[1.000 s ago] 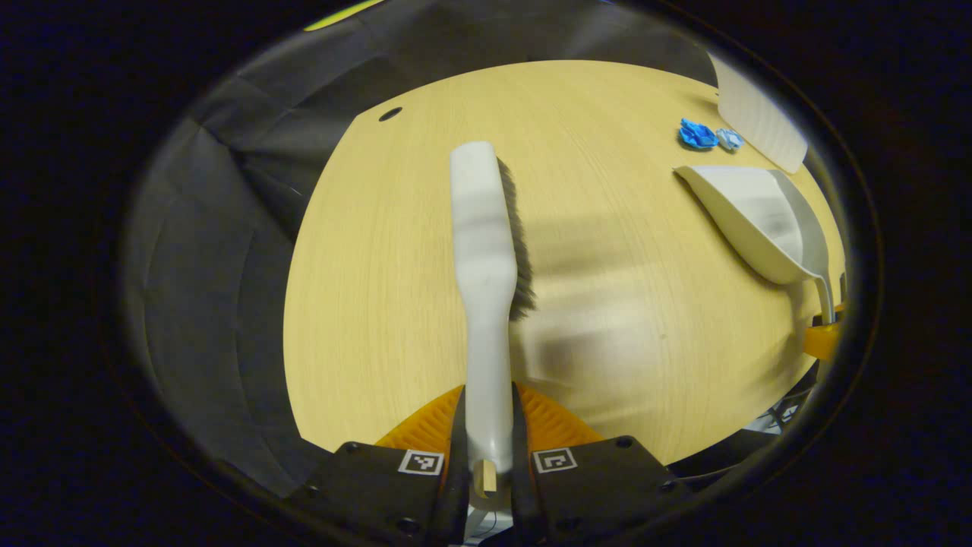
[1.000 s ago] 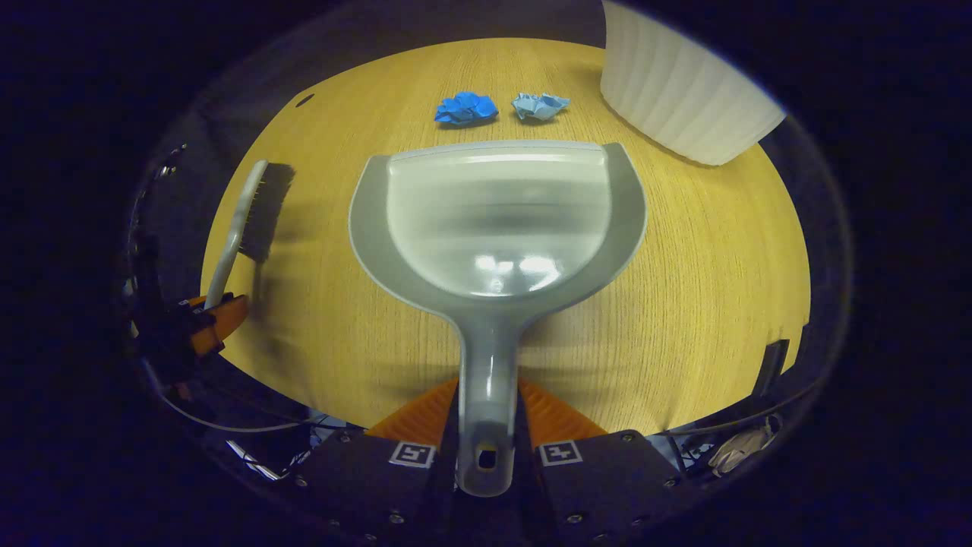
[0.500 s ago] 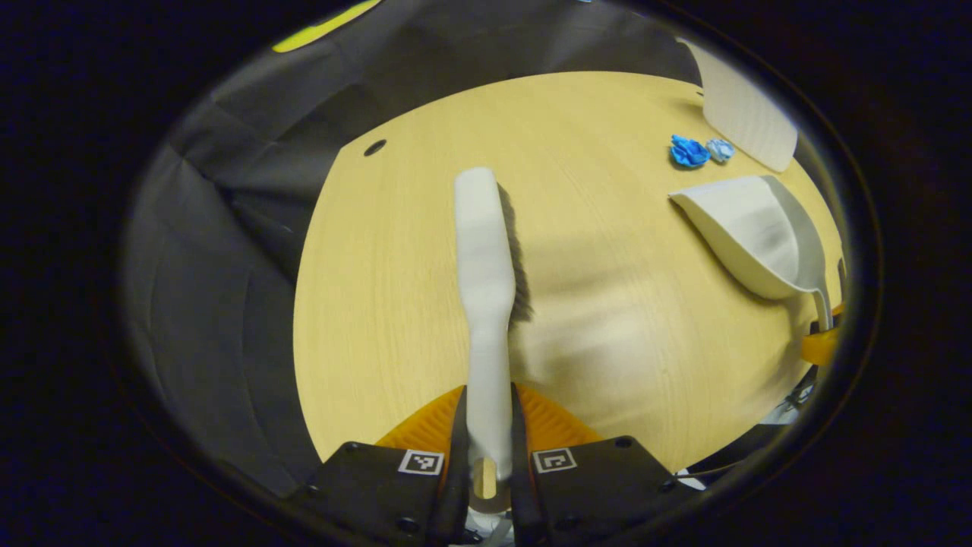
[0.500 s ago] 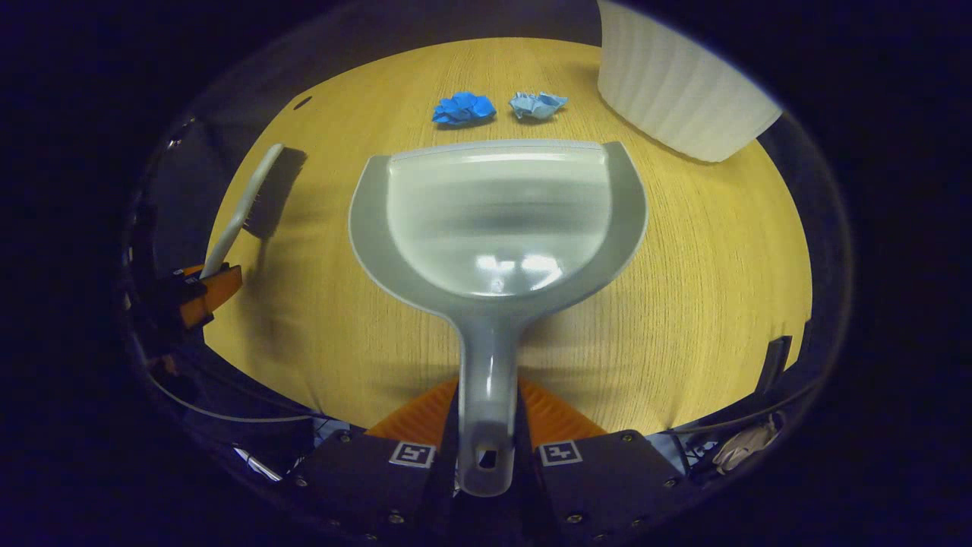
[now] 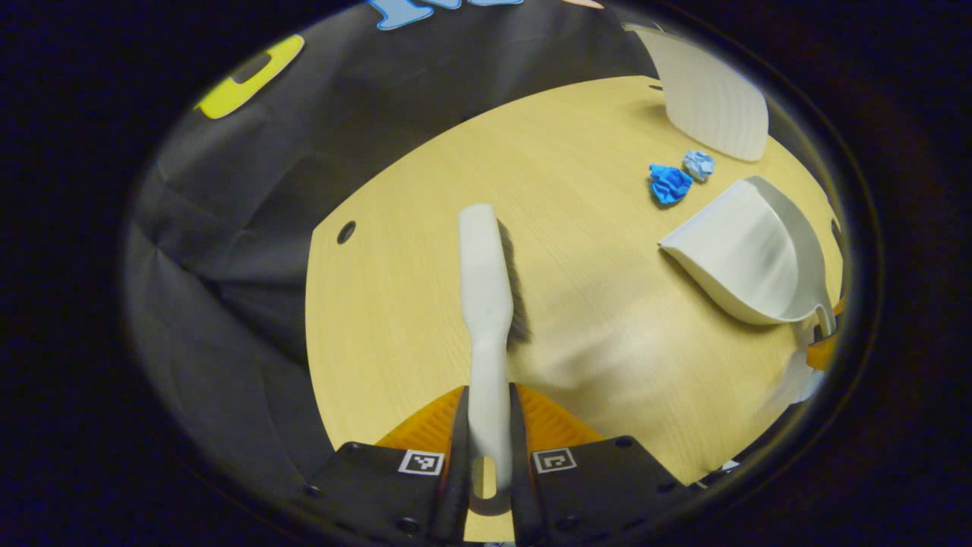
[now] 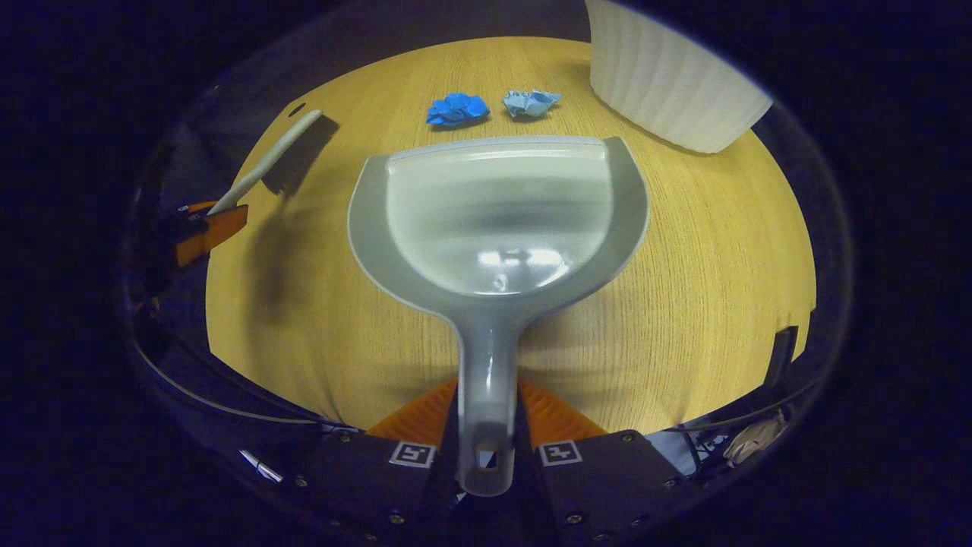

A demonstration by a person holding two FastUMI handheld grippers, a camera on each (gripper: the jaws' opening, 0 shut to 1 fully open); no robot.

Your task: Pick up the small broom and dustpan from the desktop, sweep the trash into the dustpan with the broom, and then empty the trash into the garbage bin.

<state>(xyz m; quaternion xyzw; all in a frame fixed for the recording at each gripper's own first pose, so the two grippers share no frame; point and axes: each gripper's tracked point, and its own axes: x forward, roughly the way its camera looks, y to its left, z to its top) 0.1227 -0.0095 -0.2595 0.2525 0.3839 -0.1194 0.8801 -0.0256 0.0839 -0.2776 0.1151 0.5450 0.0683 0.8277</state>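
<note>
While gripped: broom [image 5: 486, 281], dustpan [image 6: 497, 216].

Both views above desktop [image 5: 395, 304], probably close.

Wooden desktop [image 6: 683, 304] with two crumpled paper scraps [image 6: 457, 109] beside white bin [image 6: 668, 83].

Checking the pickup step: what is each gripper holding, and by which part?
The left gripper holds the broom by its handle end. The right gripper holds the dustpan by its handle end.
</note>
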